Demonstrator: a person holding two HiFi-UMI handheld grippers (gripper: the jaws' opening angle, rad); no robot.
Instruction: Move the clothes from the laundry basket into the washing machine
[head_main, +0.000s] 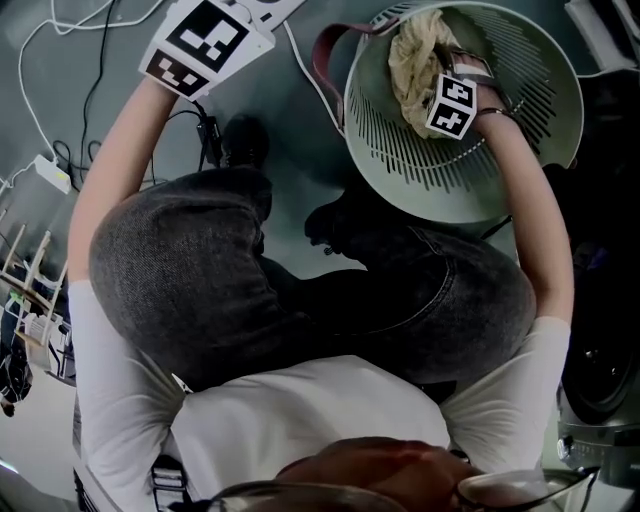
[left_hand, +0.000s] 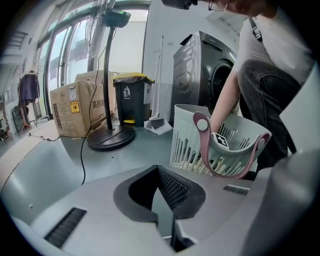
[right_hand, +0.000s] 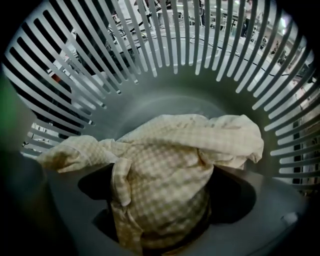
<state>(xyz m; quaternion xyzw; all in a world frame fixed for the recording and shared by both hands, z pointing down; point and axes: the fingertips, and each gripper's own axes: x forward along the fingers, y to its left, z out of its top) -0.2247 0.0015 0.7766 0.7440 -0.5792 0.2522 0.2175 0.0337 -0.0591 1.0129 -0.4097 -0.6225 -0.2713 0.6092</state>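
The person is squatting with both knees (head_main: 180, 260) bent up under the chest and is stretching both bare arms forward. The left arm (head_main: 105, 180) is reaching straight out, holding the grey plastic left gripper (left_hand: 161, 202) with its black-and-white square-marker cube (head_main: 205, 40) facing upward. Its dark ribbed jaws are standing a little apart with nothing between them. The right arm (head_main: 535, 210) is extending forward and slightly inward, and the grey right gripper (right_hand: 160, 215) is clamping its jaws on a bunched pale yellow checked cloth (right_hand: 175, 160).
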